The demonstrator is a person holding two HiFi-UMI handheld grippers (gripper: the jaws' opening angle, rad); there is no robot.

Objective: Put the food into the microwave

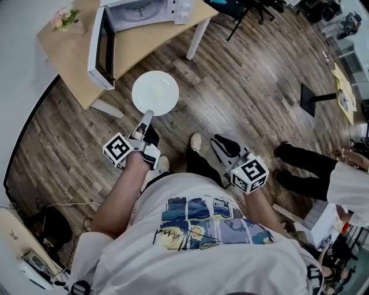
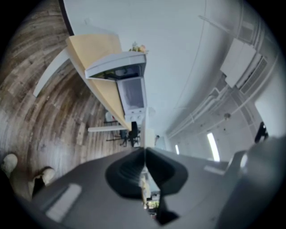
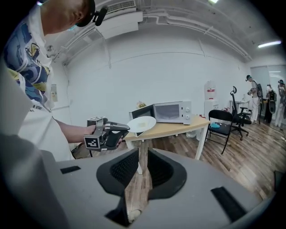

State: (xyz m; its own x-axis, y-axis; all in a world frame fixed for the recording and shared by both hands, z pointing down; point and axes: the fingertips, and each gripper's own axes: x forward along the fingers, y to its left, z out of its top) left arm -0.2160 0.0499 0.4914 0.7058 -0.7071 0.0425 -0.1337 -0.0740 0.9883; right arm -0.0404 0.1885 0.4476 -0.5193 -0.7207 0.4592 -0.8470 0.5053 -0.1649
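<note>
A white plate (image 1: 155,92) (image 3: 141,124) with a little pale food on it hangs level above the wood floor, just in front of the table. My left gripper (image 1: 149,114) (image 3: 127,129) is shut on the plate's near rim; in the left gripper view its jaws (image 2: 144,161) meet on a thin edge. The white microwave (image 1: 138,11) (image 2: 129,89) (image 3: 172,112) stands on the light wooden table (image 1: 69,52), its door (image 1: 102,46) swung open towards the plate. My right gripper (image 1: 218,141) (image 3: 139,165) is lower and to the right, jaws slightly apart, nothing between them.
A small bunch of flowers (image 1: 63,17) sits on the table's far corner. A black folding chair (image 3: 221,123) stands right of the table. A person in black trousers (image 1: 305,167) stands at my right, near a black stand base (image 1: 314,98).
</note>
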